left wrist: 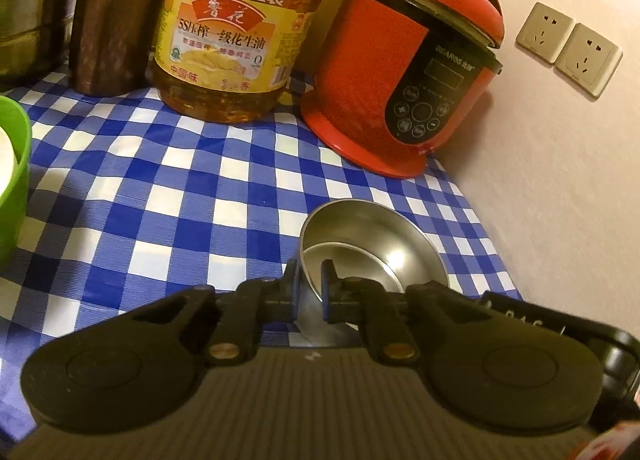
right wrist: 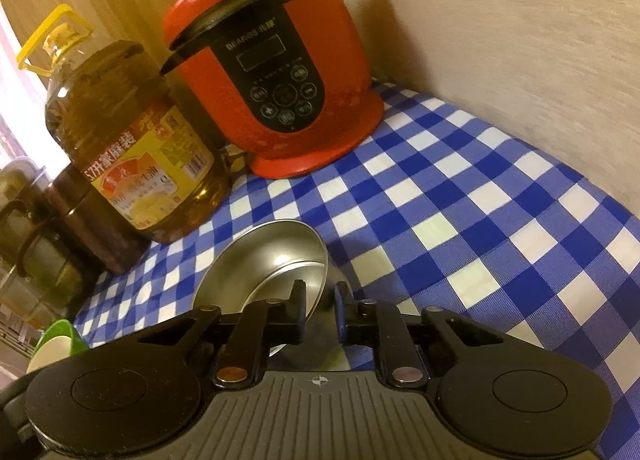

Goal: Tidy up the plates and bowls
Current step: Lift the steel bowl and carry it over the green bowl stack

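Table layout seen from both wrist views

At the back of the table (left wrist: 192,179), an oil jug (left wrist: 236,39) is set between a flask (left wrist: 116,15) on its left and a cooker (left wrist: 408,59) on its right, by the wall. A metal bowl (left wrist: 372,244) is placed in front, and a tub (left wrist: 12,175) is found far left.
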